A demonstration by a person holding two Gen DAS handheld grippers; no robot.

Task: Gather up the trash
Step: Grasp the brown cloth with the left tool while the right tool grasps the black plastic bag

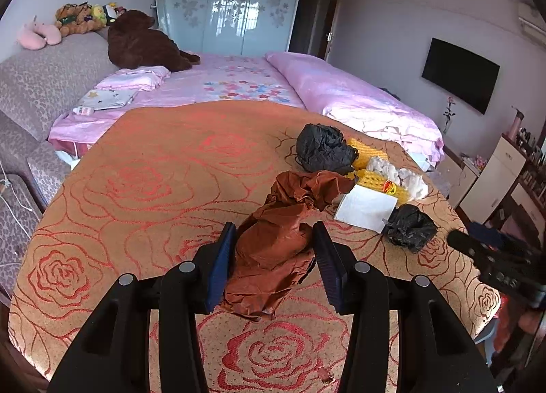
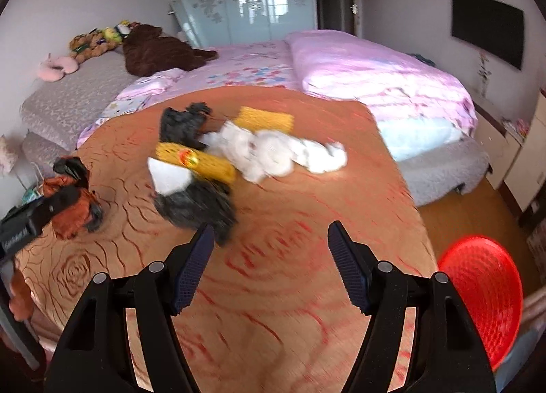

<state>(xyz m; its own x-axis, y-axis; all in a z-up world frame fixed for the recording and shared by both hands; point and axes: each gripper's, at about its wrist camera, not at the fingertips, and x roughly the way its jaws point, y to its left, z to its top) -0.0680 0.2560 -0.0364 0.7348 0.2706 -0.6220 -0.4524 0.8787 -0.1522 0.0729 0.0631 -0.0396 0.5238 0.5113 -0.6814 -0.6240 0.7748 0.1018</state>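
Note:
My left gripper (image 1: pixel 275 242) is shut on a crumpled brown paper wad (image 1: pixel 283 239), which sits between both pads over the rose-patterned tablecloth (image 1: pixel 153 188). The wad also shows in the right wrist view (image 2: pixel 73 208) at the far left. My right gripper (image 2: pixel 271 239) is open and empty above the cloth, a little in front of a black crumpled bag (image 2: pixel 198 205). Further trash lies beyond: a white paper sheet (image 1: pixel 367 207), yellow foam netting (image 2: pixel 201 162), white tissue wads (image 2: pixel 273 150) and another black wad (image 1: pixel 322 149).
A red basket (image 2: pixel 484 297) stands off the table's right edge. A bed (image 1: pixel 239 82) with pink covers lies behind the table, with plush toys at its head. A white cabinet (image 1: pixel 494 174) stands at the right wall.

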